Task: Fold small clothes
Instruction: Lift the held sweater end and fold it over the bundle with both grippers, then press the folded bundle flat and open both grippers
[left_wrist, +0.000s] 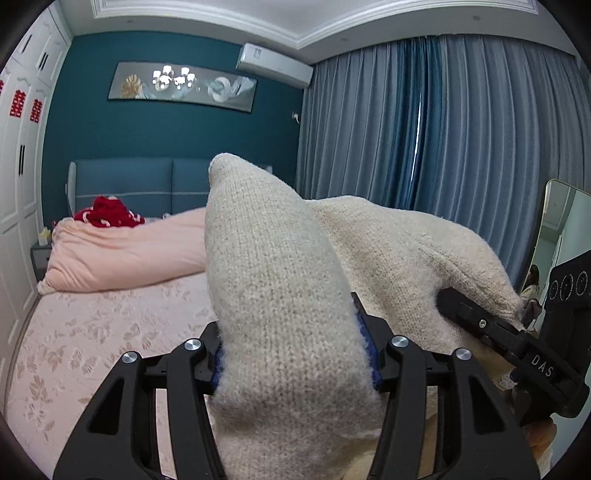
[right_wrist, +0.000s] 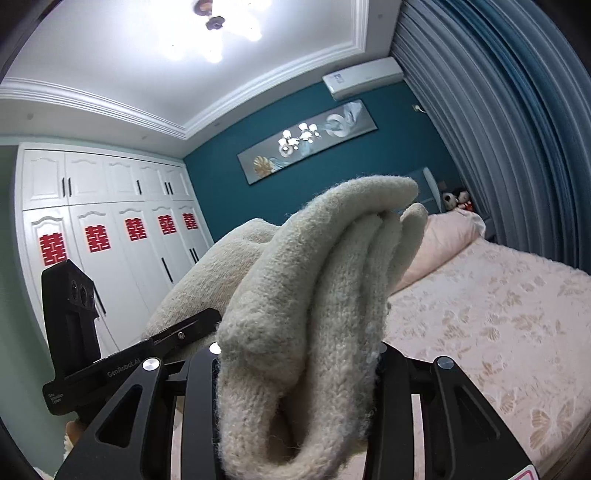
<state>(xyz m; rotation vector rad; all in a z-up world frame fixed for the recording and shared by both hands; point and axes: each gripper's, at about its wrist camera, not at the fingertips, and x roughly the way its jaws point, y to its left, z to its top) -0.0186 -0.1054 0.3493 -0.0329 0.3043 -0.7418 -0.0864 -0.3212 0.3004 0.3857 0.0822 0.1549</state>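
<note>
mostly hidden fingers under bunched cream knit sweater

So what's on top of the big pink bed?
A rumpled pink duvet lies on the pink flowered bed, with a red cloth bundle behind it. The cream knitted sweater hides the rest.

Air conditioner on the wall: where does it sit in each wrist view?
Left wrist: air conditioner upper centre, left of the curtains.
Right wrist: air conditioner upper right, tilted, by the curtains.
Shared landmark: long framed picture below it.
</note>
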